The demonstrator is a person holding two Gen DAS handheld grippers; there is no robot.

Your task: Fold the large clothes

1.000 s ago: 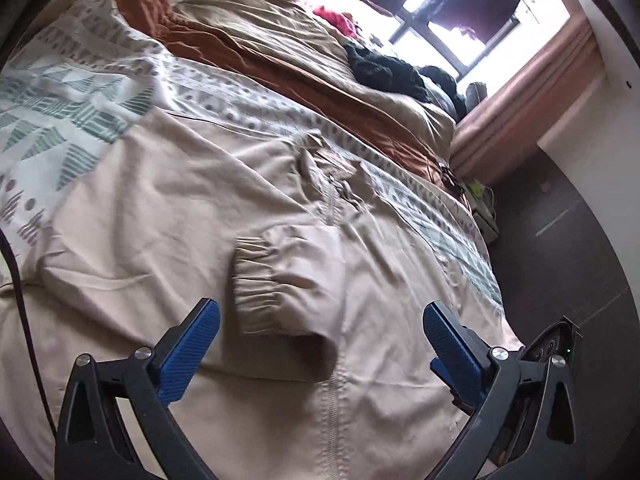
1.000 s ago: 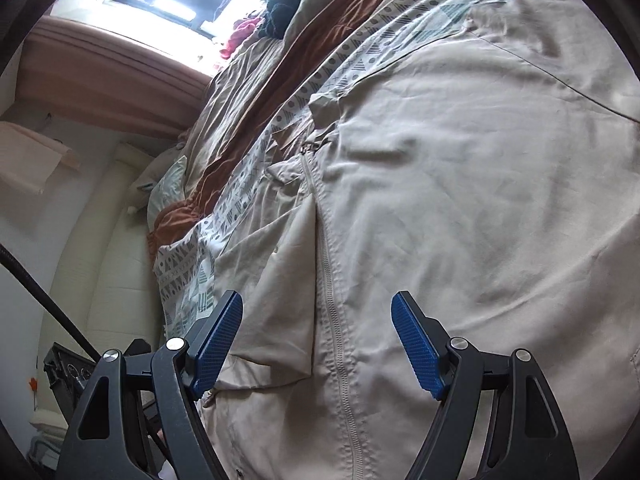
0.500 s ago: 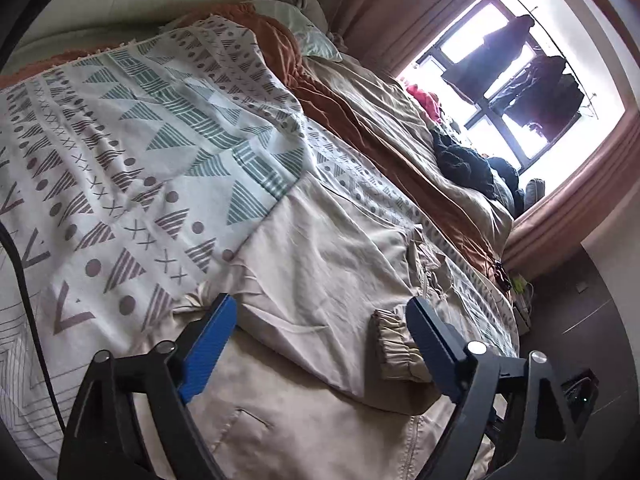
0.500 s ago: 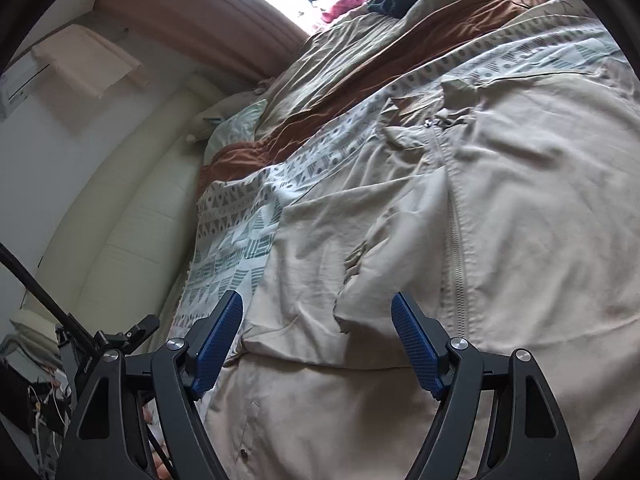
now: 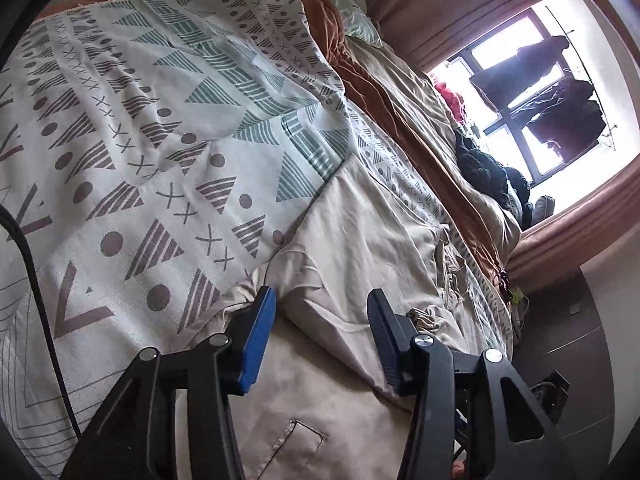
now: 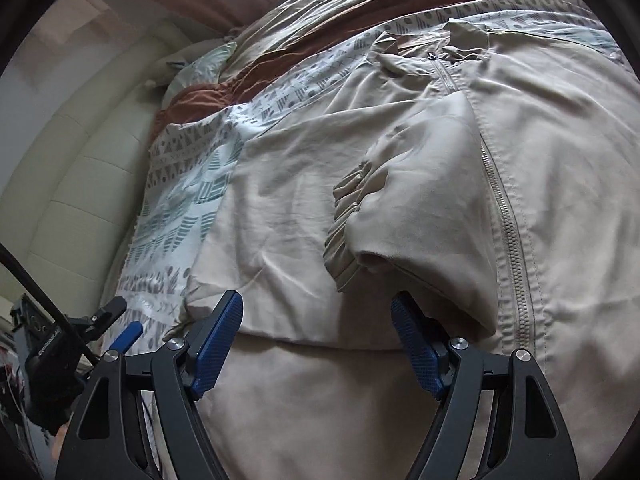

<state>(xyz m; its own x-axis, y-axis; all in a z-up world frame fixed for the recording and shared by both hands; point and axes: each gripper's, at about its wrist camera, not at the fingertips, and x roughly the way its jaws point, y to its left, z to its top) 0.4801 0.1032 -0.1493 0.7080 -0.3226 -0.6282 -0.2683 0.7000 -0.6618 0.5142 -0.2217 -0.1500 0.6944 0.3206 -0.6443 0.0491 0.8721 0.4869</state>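
Note:
A large beige zip jacket (image 5: 360, 240) lies spread on the bed, one sleeve folded across its front with the gathered cuff (image 6: 344, 220) beside the zipper (image 6: 508, 232). My left gripper (image 5: 320, 300) hovers low at the jacket's side edge. Its jaws are closing with a raised fold of the beige cloth between them, and the pads stand apart from it. My right gripper (image 6: 317, 300) stands open over the folded sleeve's lower edge with cloth under it, gripping nothing. The cuff (image 5: 424, 316) also shows just right of the left gripper's right finger.
A white blanket with a grey and green pattern (image 5: 160, 140) lies under the jacket, with a rust-brown cover (image 5: 400, 120) beyond it. Dark clothes (image 5: 488, 172) are piled by the window (image 5: 540, 100). A cream padded headboard (image 6: 72, 180) bounds the bed. A black cable (image 5: 32, 280) hangs at the left.
Both grippers have swung across the jacket toward its side edge and come lower. The left jaws have narrowed a lot around a fold of cloth. The right jaws keep their width.

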